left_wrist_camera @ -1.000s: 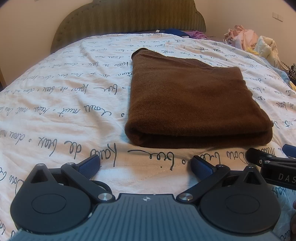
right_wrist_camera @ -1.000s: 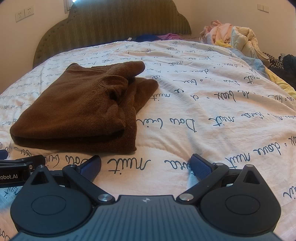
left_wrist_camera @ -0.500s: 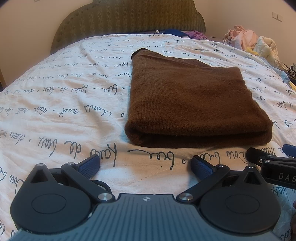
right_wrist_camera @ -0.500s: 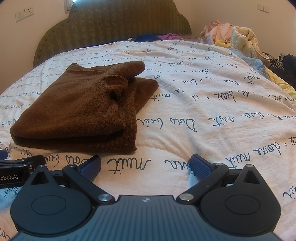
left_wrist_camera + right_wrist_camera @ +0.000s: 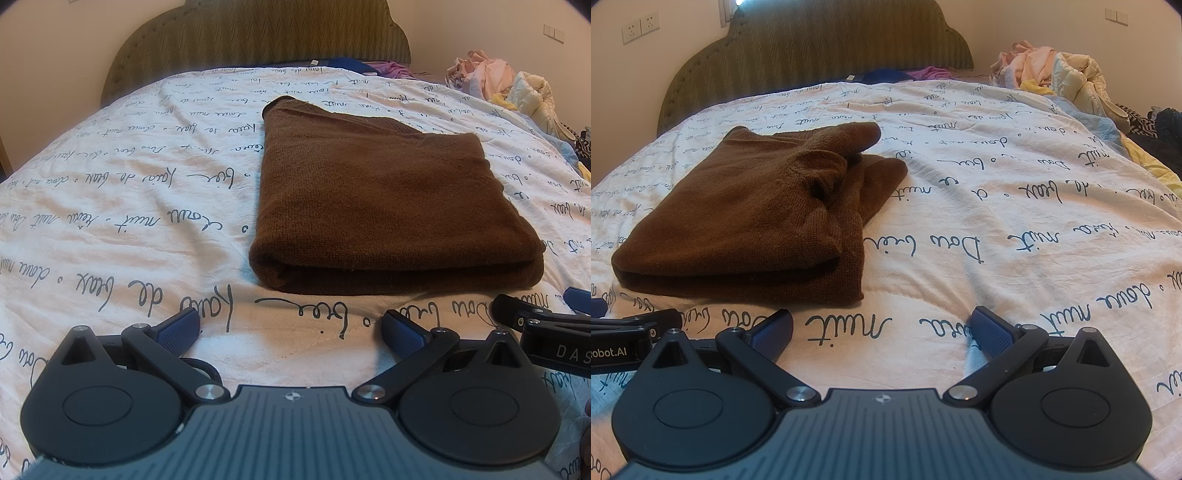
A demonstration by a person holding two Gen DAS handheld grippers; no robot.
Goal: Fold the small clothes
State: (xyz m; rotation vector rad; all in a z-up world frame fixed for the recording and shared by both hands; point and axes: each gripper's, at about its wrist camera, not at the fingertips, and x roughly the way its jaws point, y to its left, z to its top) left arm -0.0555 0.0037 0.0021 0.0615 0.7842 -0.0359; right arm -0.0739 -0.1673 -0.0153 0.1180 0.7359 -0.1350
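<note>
The brown garment (image 5: 388, 206) lies folded on the bed (image 5: 129, 221), loose at 2 o'clock; both tongs, left (image 5: 290, 326) and right (image 5: 882, 326), are spread and empty.

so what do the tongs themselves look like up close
Both the left tongs and right tongs match: ribbed grey body with a small centre emblem, black round-hubbed linkage arms with silver pivot screws, and blue textured pads. White lettering marks each side. No cables or sleeves are visible.

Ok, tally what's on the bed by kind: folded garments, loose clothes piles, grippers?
Folded brown sweater: 1
Loose clothes pile at the bed's far right: 1
Grippers: 2, left gripper and right gripper, both open and empty
Total: 4
</note>
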